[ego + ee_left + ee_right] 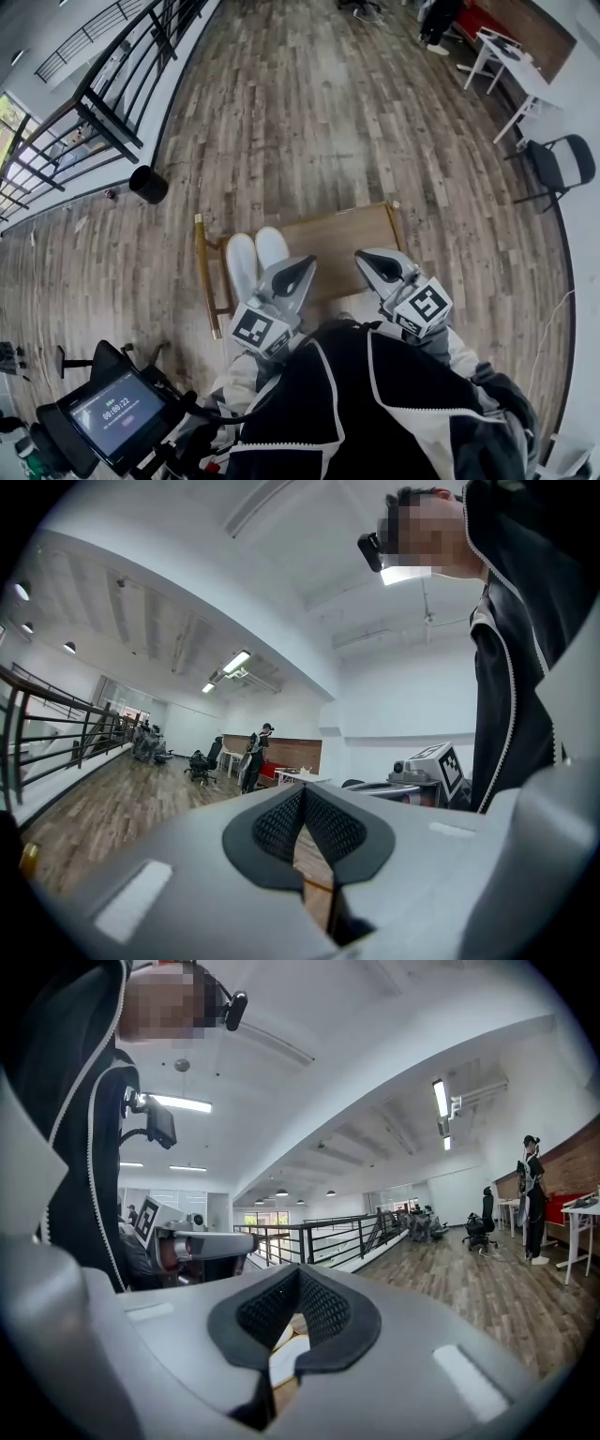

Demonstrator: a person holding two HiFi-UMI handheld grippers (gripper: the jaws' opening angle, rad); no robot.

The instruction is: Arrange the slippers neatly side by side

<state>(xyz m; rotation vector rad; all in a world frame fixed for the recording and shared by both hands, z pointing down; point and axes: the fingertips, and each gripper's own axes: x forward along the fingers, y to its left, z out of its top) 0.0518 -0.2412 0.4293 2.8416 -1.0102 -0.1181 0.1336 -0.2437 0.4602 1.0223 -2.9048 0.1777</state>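
Now we clench left gripper [300,270] and right gripper [373,262], both empty.
Slippers [255,261] lie paired at the table's [347,239] left edge; the screen's [117,412] writing is unreadable.

You stand in a big open office. You see a wood floor [309,112], white desks [514,56], black chairs [562,161] and a black railing [91,94] along one side.

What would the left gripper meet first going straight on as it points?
Nothing near: the left gripper points level into the open room, above the wooden floor; the way looks free, though depth is unclear.
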